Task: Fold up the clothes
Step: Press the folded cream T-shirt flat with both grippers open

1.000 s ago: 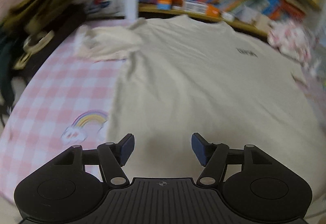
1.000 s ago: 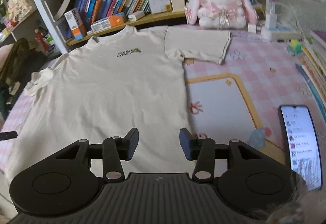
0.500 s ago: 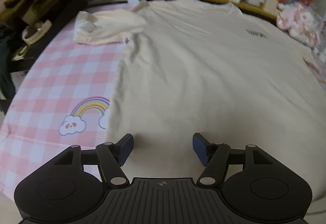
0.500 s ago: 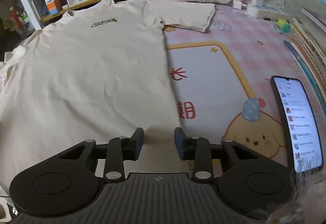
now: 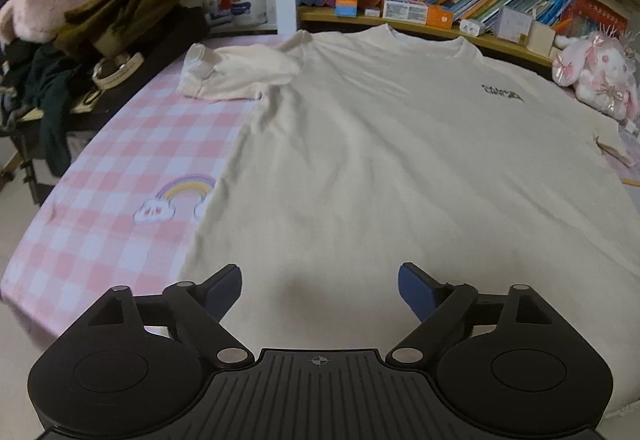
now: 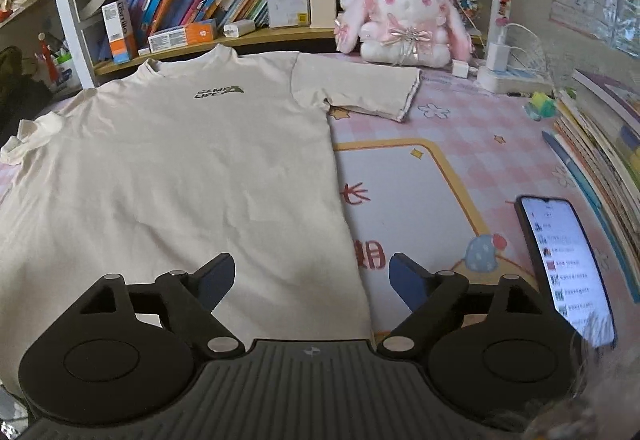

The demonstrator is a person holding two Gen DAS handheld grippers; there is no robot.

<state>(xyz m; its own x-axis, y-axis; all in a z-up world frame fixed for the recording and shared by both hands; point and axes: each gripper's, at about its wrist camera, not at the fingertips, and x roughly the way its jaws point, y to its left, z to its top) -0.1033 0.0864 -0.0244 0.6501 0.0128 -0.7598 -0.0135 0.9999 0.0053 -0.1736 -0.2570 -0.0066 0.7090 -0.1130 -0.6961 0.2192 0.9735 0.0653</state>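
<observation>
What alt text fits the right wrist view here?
A cream T-shirt lies flat, front up, on a pink checked table cover, with the open right claw over its lower right corner. A lit phone lies to the right; a plush bunny sits behind.

2 near, downward-tilted wrist views sharing the shirt point(image 5: 400, 168)

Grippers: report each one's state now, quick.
Left gripper: open, jaws just widened, nothing held, above the T-shirt.
Right gripper: open, jaws just widened, nothing held.
</observation>
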